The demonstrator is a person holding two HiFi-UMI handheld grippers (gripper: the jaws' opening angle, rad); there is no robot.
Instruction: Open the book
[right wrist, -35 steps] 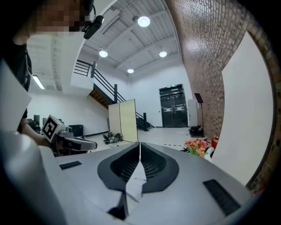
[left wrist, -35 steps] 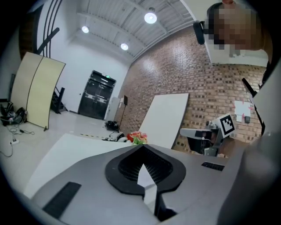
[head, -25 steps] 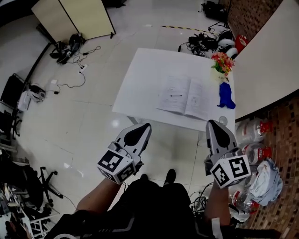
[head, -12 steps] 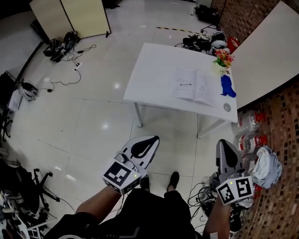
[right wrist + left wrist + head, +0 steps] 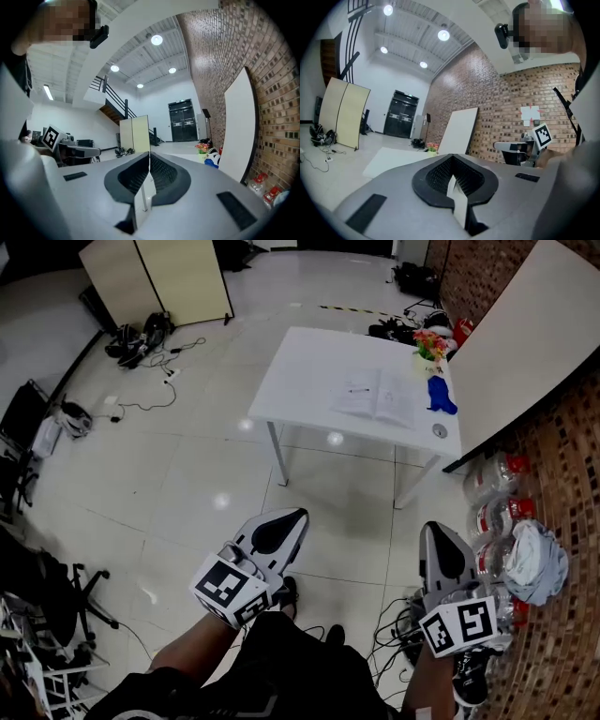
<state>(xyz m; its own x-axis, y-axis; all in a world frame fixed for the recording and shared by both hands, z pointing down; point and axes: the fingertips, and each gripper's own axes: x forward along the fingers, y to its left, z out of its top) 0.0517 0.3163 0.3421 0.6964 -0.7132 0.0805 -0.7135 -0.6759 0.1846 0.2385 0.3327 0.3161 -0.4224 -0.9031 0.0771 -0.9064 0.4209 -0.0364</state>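
Glossy white tile floor (image 5: 187, 456) underfoot, with a dark heap of gear (image 5: 141, 337) off by the far left.

Closest in: left tool (image 5: 289, 516) and right tool (image 5: 434, 531), both held low out front. Both shut tight, nothing pinched between the jaws. Same story in each tool's own view, just black jaw faces pressed together over empty air.

Further out, past a good stretch of bare floor: white desk (image 5: 300, 371), well apart from both tools. On its right half, the book (image 5: 375, 397), lying flat and by the looks of it already spread open, pages up. Small dark thing (image 5: 358, 390) on the left page, maybe a pen, too tiny to call. Spread running left to right across the desk, spine pointing roughly away. Just beside the right page edge, a blue thing (image 5: 439, 397), and behind that a pot of flowers (image 5: 428, 343).

Key bit: book straight ahead, between the two tools' lines, a shade closer to the right one. Nowhere near reach, so walk up first before any page work. Probably the right tool's job.
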